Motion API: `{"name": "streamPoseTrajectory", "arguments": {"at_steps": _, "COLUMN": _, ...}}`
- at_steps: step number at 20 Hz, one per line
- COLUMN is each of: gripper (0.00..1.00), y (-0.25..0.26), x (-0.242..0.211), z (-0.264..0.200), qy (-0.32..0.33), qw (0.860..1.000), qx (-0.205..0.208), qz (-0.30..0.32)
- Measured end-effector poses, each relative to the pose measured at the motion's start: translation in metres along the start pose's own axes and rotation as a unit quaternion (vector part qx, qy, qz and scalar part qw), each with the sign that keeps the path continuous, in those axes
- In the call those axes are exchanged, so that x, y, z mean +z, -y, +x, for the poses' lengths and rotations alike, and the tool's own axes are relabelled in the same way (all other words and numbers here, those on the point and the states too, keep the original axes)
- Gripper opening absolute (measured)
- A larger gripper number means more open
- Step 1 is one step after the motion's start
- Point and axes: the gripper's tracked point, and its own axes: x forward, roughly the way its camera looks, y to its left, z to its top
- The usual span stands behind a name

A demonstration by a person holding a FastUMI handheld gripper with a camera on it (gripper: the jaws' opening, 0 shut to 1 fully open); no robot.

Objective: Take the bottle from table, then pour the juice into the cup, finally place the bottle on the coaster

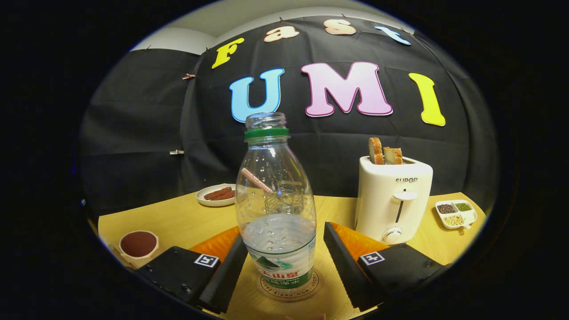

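Observation:
A clear plastic bottle (278, 213) with a green neck ring, no cap and a little liquid in it stands upright on a round coaster (289, 289) on the wooden table (182, 222). My gripper (284, 240) is open, one black finger on each side of the bottle's lower half. The left finger (226, 271) lies close against the bottle. The right finger (342, 262) stands a little off it. Through the bottle I see a clear cup (284, 200) with a pink striped straw (256, 180), standing just beyond it.
A white toaster (393, 198) holding two bread slices stands beyond the right finger. Right of it lies a small divided dish of grains (455, 213). A plate with dark food (218, 194) sits at the back left, and a bowl of brown powder (138, 244) is left of the left finger.

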Motion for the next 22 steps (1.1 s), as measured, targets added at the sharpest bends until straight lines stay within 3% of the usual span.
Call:
{"name": "streamPoseTrajectory", "arguments": {"at_steps": 11, "gripper": 0.99, "y": -0.008, "x": 0.006, "z": -0.056, "qy": -0.024, "qw": 1.000, "qx": 0.003, "qz": 0.006}}
{"name": "streamPoseTrajectory", "arguments": {"at_steps": 22, "gripper": 0.98, "y": -0.054, "x": 0.090, "z": -0.165, "qy": -0.012, "qw": 1.000, "qx": 0.003, "qz": 0.012}}
